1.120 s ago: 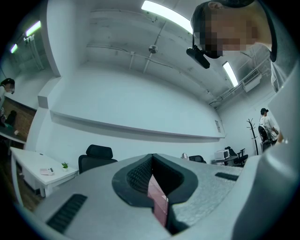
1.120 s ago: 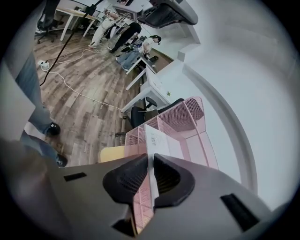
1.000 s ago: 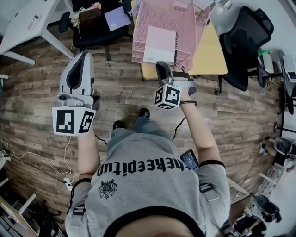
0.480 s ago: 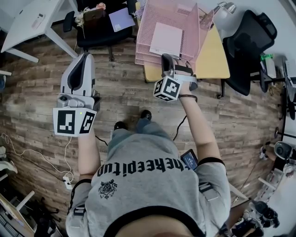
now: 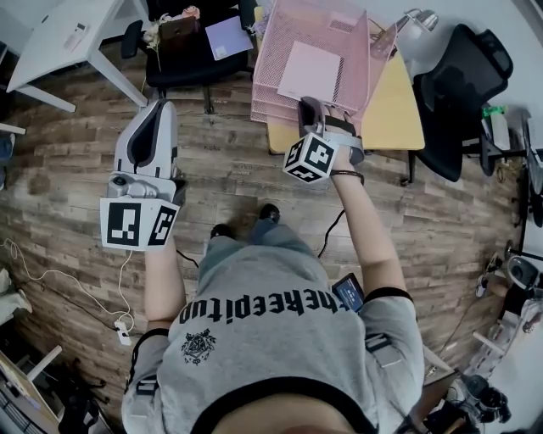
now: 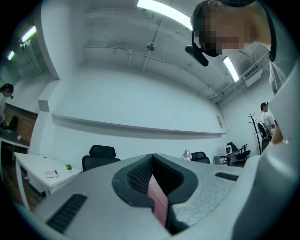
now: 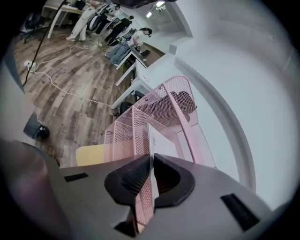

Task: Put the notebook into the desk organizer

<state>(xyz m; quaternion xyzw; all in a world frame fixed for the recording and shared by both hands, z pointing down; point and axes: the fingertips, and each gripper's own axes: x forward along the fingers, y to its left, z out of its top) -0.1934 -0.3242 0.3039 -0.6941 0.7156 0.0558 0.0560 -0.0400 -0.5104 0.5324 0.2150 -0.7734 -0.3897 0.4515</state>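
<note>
A pale pink-white notebook (image 5: 310, 71) lies tilted inside the pink mesh desk organizer (image 5: 280, 34), which stands on a yellow desk (image 5: 392, 106). My right gripper (image 5: 310, 103) is shut on the notebook's near edge, at the organizer's front. In the right gripper view the thin notebook (image 7: 161, 143) runs edge-on out of the right gripper (image 7: 151, 163) into the pink mesh organizer (image 7: 136, 117). My left gripper (image 5: 160, 108) hangs over the wooden floor to the left of the desk, away from the organizer. The left gripper (image 6: 152, 161) is shut with nothing held.
A black office chair (image 5: 462, 85) stands right of the desk, with a desk lamp (image 5: 416, 19) at the desk's far corner. Another black chair holding a purple sheet (image 5: 227, 36) stands behind, next to a white table (image 5: 59, 34). A white cable (image 5: 51, 280) trails on the floor.
My right gripper has pushed forward, carrying the notebook deeper into the pink organizer. The left gripper has stayed where it was.
</note>
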